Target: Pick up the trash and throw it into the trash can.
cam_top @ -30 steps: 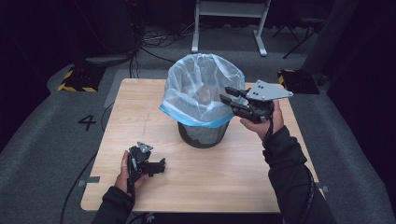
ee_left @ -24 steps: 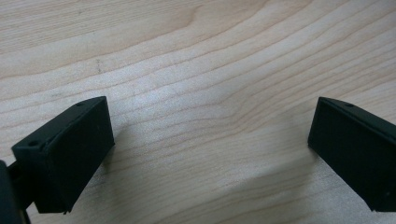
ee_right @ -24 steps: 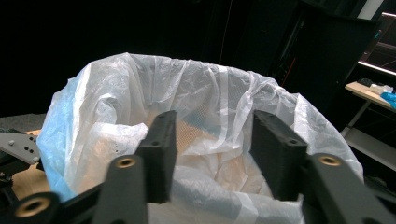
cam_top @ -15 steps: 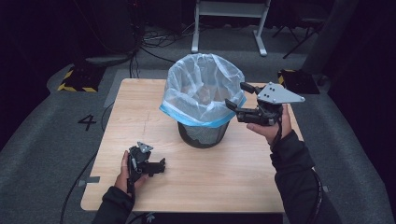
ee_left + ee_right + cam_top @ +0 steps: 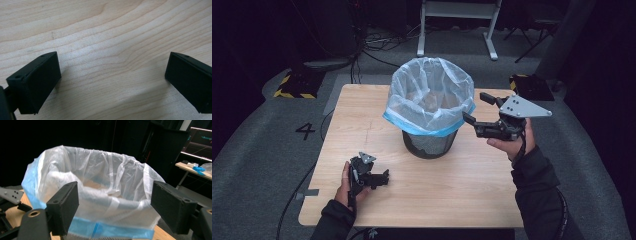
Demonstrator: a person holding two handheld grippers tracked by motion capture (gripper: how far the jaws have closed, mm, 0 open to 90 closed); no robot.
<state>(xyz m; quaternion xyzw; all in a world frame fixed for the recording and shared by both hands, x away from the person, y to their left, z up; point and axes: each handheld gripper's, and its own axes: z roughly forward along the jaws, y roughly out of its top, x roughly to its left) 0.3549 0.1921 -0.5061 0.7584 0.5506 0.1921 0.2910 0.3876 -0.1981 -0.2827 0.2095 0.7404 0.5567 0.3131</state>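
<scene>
A black mesh bin (image 5: 428, 143) lined with a clear bag (image 5: 430, 95) with a blue hem stands near the middle of the wooden table (image 5: 462, 190). My right gripper (image 5: 478, 109) is held in the air just right of the bin's rim, open, jaws pointing at the bag and apart from it. In the right gripper view the bag (image 5: 100, 192) fills the space beyond the open gripper (image 5: 120, 207); pale crumpled material lies inside. My left gripper (image 5: 384, 178) rests low at the table's front left, open. Bare wood lies between its open jaws in the left gripper view (image 5: 112, 75).
The table (image 5: 105, 30) stands on grey carpet with a "4" mark (image 5: 305, 131) at the left. A white metal stand (image 5: 458, 25) and cables lie behind it. A yellow-black striped block (image 5: 292, 85) sits at the back left. Another table with blue items (image 5: 197, 168) appears far right.
My right gripper has drawn back to the right, away from over the bin's rim, and now sits beside the bag. The left gripper has stayed put.
</scene>
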